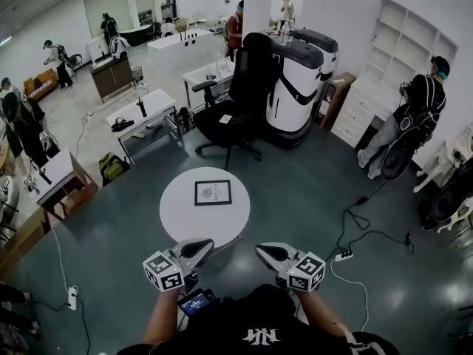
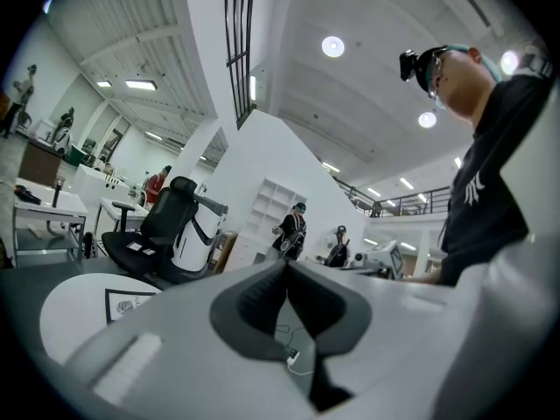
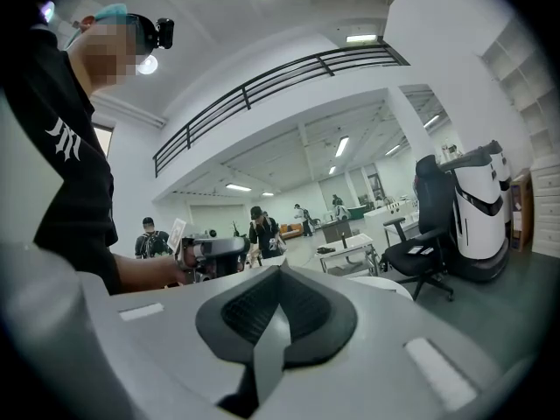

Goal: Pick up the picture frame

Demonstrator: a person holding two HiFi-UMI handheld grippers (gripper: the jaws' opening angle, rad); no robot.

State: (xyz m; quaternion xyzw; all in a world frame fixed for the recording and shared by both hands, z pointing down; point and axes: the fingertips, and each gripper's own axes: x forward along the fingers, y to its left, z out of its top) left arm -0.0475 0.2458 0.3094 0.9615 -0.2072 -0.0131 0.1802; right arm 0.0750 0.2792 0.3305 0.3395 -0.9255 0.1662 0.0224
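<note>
A black picture frame [image 1: 213,192] lies flat on a round white table [image 1: 181,205] in the head view; its corner also shows at the left of the left gripper view as the frame [image 2: 125,304]. My left gripper [image 1: 209,244] hangs shut at the table's near edge, short of the frame, nothing between its jaws. My right gripper [image 1: 260,250] is shut too, just right of the table's near edge and empty. In the left gripper view the left gripper [image 2: 287,265] has its pads together; the right gripper [image 3: 278,271] looks the same in its own view.
A black office chair [image 1: 230,109] and a white machine [image 1: 295,87] stand beyond the table. A power strip with cable [image 1: 344,256] lies on the floor to the right. A person [image 1: 414,117] stands at the far right by white shelves [image 1: 399,50]; desks fill the left.
</note>
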